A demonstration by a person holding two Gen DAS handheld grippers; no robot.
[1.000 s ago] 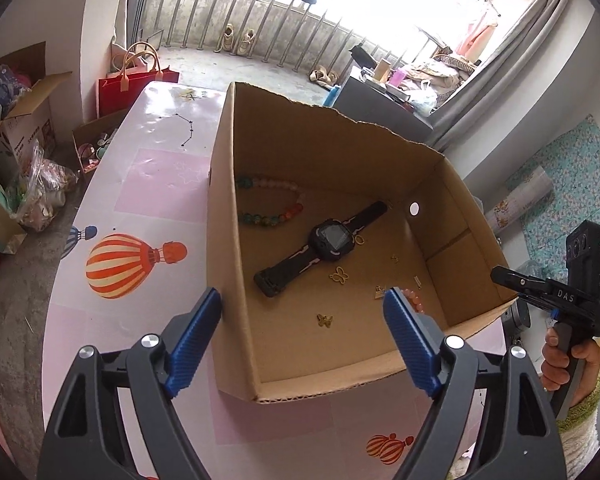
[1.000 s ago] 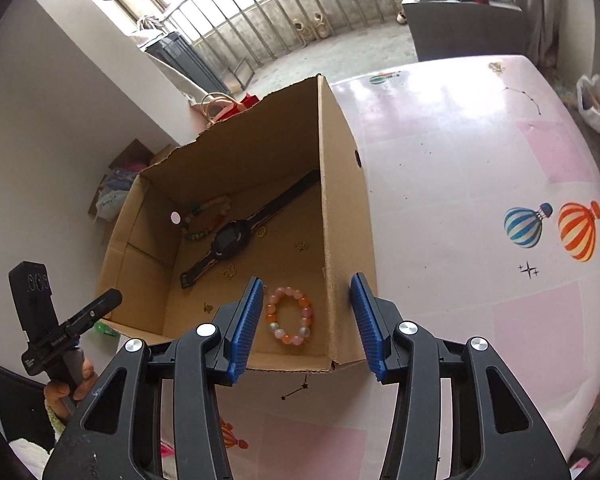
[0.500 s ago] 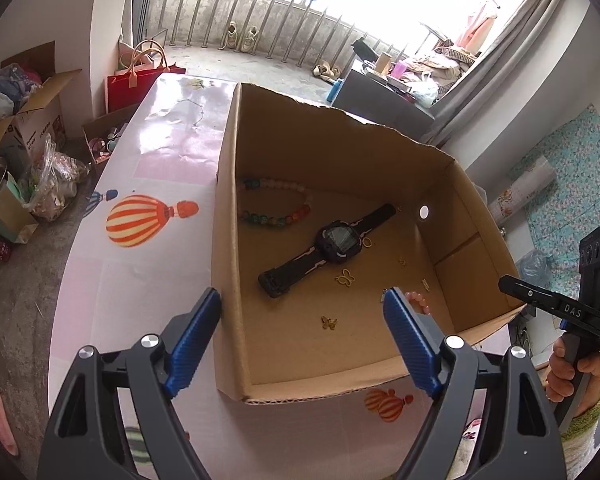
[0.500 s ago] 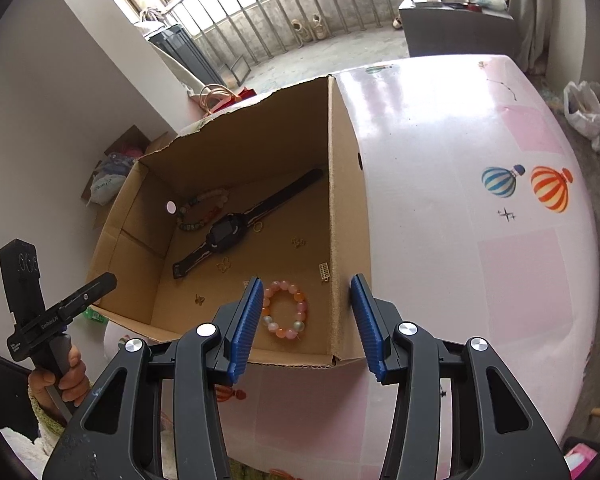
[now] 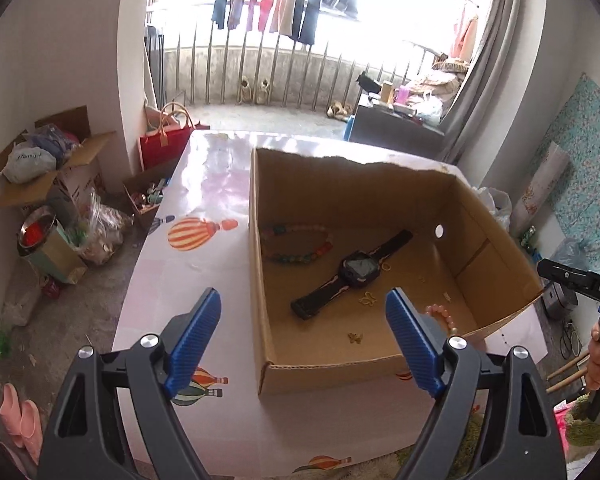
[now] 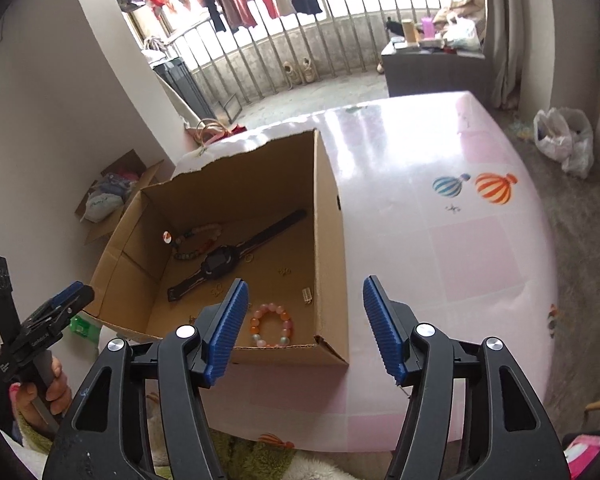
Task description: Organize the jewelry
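Observation:
An open cardboard box (image 5: 260, 264) (image 6: 328, 240) stands on the pink table. Inside lie a black watch (image 5: 354, 270) (image 6: 220, 266), a multicoloured bead bracelet (image 5: 296, 242) (image 6: 196, 242), a pink bead bracelet (image 5: 442, 316) (image 6: 271, 325) and small gold butterfly charms (image 5: 356, 337). My left gripper (image 5: 304, 340) is open and empty, held back from the box's near left corner. My right gripper (image 6: 302, 326) is open and empty, held back from the box's near right corner. Each gripper shows at the edge of the other's view.
The pink table (image 6: 440, 220) with balloon prints (image 5: 188, 234) extends left and right of the box. Cardboard boxes and bags (image 5: 48, 184) clutter the floor at left. A red bag (image 5: 164, 144) stands beyond the table. A balcony railing lies behind.
Both grippers have pulled back and up from the box, which now looks smaller and farther. The right gripper's fingers have spread wider. The box's contents have not moved.

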